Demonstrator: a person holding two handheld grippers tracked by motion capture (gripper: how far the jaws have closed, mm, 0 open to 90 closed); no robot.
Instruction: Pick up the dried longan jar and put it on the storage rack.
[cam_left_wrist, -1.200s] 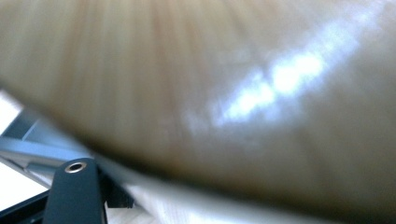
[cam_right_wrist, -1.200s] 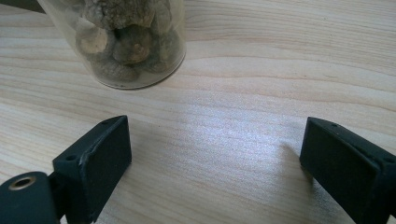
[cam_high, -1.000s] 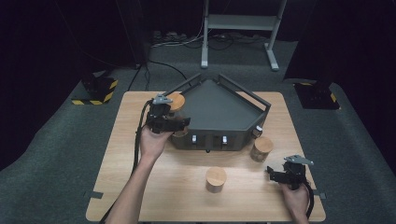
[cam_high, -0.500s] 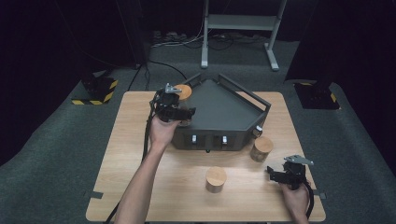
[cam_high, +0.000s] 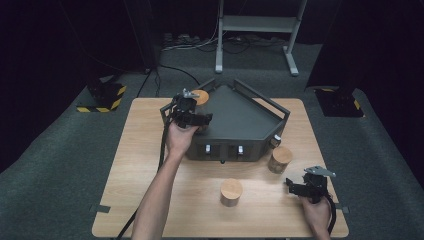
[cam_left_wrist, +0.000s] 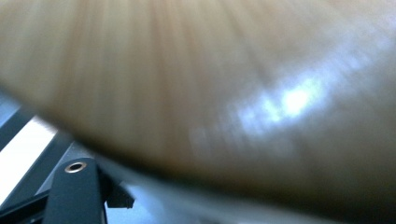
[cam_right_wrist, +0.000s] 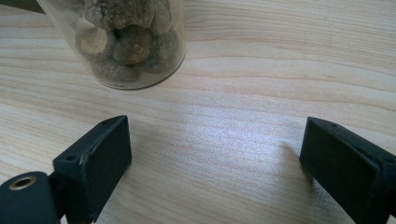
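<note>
My left gripper (cam_high: 201, 109) hangs over the back left corner of the dark five-sided tray (cam_high: 235, 120), shut on a wooden-lidded jar (cam_high: 201, 96). In the left gripper view the jar's wood (cam_left_wrist: 187, 84) is a close blur above one black jaw. My right gripper (cam_high: 292, 186) rests open on the table near the front right corner, nothing between its jaws. The right gripper view has the right gripper (cam_right_wrist: 215, 158) over bare wood, with a clear jar of brown lumps (cam_right_wrist: 126, 42) just ahead and to the left.
Two more wooden-lidded jars stand on the light wooden table (cam_high: 145, 175): one (cam_high: 280, 159) by the tray's front right corner, one (cam_high: 231, 192) in front of the tray. The tray's front wall carries small knobs (cam_high: 224, 149). Beyond the table lie dark carpet and a metal stand (cam_high: 260, 25).
My left hand has carried the jar away from me and slightly right, from the tray's left side to its back left corner. The right gripper has stayed put.
</note>
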